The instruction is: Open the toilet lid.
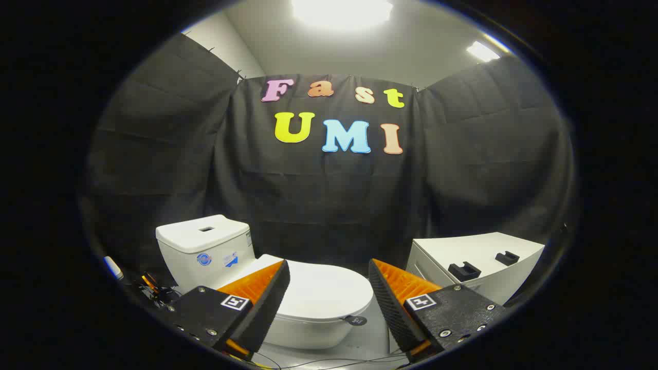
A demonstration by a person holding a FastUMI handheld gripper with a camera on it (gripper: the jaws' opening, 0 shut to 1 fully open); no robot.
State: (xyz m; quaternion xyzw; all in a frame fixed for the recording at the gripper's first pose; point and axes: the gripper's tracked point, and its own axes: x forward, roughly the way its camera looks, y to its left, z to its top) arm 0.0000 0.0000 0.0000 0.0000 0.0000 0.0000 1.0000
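Spread wide and holding nothing, the claw hangs above the closed toilet lid, which lies between and beyond its fingers; better to drop low toward the small tab at the lid's front rim and lift from under it.

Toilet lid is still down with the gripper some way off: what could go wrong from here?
1. The lid lies flat on the bowl; the open gripper may slip off its thin front edge.
2. A small dark tab at the rim could be missed.
3. The white cabinet stands close beside the toilet, so a wide swing might hit it.
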